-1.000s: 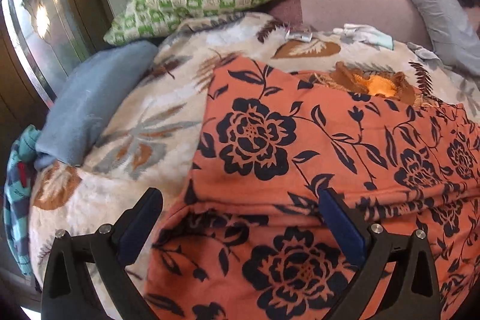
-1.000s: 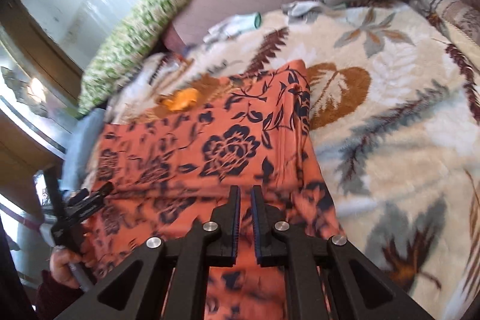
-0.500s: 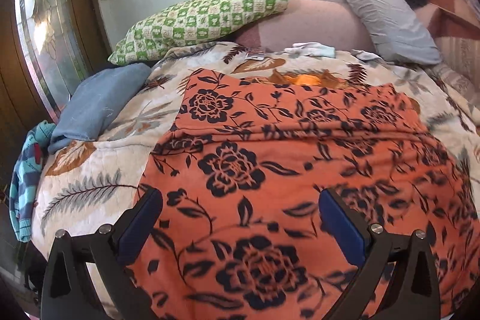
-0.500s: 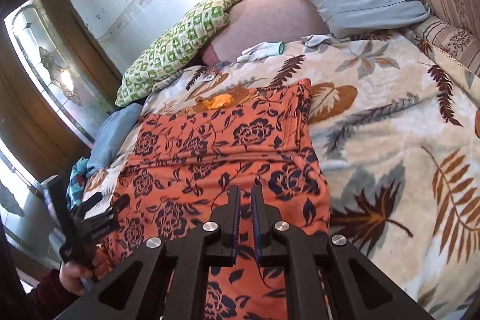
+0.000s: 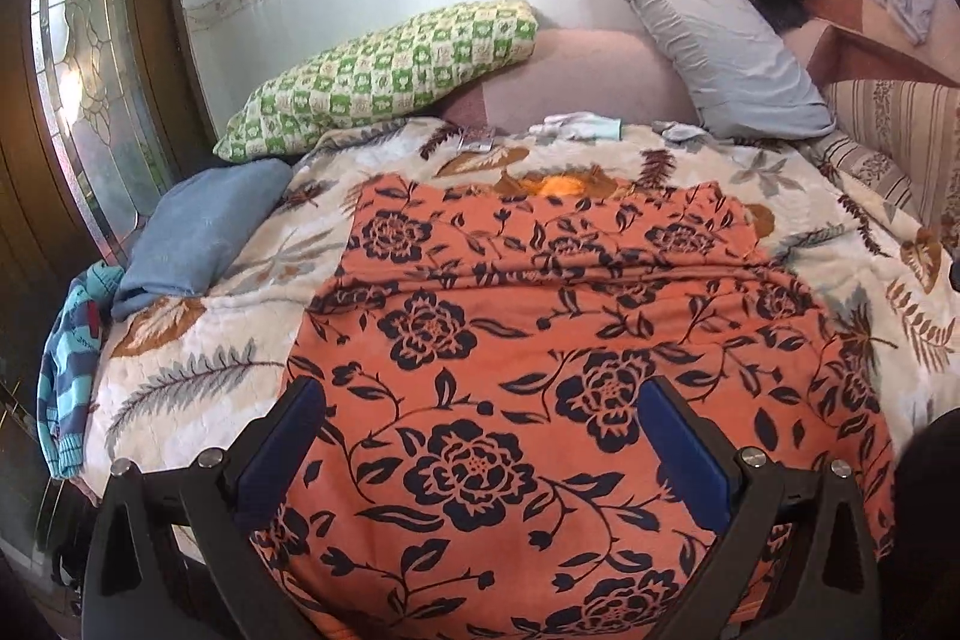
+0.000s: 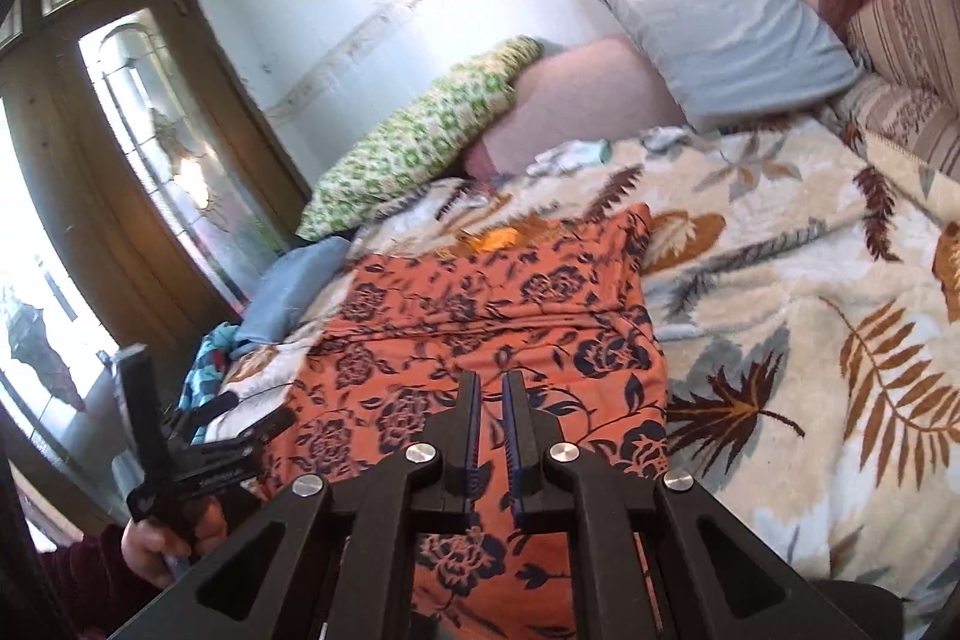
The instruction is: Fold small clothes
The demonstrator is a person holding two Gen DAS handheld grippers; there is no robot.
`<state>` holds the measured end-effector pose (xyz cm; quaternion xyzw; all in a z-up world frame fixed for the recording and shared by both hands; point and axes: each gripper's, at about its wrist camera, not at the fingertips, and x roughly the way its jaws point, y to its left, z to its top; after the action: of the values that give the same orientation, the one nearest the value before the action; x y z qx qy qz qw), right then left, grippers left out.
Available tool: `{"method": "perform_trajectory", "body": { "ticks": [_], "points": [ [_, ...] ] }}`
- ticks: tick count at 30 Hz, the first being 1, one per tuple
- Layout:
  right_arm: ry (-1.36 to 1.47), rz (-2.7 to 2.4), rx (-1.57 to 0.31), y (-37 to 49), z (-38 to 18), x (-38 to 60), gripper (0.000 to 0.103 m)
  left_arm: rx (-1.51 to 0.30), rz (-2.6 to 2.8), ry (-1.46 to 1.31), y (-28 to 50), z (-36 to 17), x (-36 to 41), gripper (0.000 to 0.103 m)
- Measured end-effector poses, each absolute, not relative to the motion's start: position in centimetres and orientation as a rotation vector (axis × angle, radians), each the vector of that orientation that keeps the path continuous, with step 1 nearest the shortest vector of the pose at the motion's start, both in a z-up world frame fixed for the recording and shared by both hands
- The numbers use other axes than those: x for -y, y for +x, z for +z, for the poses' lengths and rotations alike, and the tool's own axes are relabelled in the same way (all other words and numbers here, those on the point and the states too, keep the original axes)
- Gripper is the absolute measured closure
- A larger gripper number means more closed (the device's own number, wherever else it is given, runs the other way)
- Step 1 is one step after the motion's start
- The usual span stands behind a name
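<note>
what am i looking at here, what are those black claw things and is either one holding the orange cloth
No robot here: a person carries a hand-held gripper in each hand, each with a camera looking along its two fingers. One picture comes from the left gripper, the other from the right gripper. An orange flowered cloth lies spread on a leaf-patterned blanket, with pillows behind. The left fingers stand wide open above the cloth. The right fingers are shut, and I see nothing caught between them.
</note>
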<state>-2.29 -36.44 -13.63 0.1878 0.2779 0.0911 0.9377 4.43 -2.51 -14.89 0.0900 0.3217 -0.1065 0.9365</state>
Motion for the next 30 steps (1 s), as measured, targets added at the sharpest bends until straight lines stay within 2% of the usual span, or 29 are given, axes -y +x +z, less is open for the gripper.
{"method": "perform_trajectory", "body": {
  "ticks": [13, 24, 25, 26, 28, 29, 30],
  "points": [
    [0.398, 0.229, -0.519, -3.9, -12.0, 35.2, 0.094, -0.614, -0.195, 0.206, 2.9, -13.5, 0.3, 0.0],
    [0.478, 0.194, -0.622, -2.5, -15.3, 36.3, 0.092, -0.662, -0.141, 0.197, 3.6, -15.2, -2.5, 0.0],
    [0.48, 0.192, -0.624, -2.4, -15.6, 36.5, 0.089, -0.667, -0.134, 0.193, 3.7, -15.3, -3.0, 0.0],
    [0.483, 0.188, -0.625, -2.4, -15.8, 36.6, 0.079, -0.672, -0.13, 0.191, 3.8, -15.4, -3.3, 0.0],
    [0.51, 0.189, -0.633, -2.3, -16.4, 37.1, 0.047, -0.685, -0.123, 0.191, 4.0, -15.6, -4.0, 0.0],
    [0.537, 0.199, -0.634, -2.4, -16.7, 37.3, 0.026, -0.693, -0.118, 0.193, 4.0, -15.8, -4.4, 0.0],
    [0.564, 0.207, -0.627, -2.6, -17.0, 37.6, 0.025, -0.702, -0.114, 0.195, 4.0, -16.0, -4.7, 0.0]
  ]
}}
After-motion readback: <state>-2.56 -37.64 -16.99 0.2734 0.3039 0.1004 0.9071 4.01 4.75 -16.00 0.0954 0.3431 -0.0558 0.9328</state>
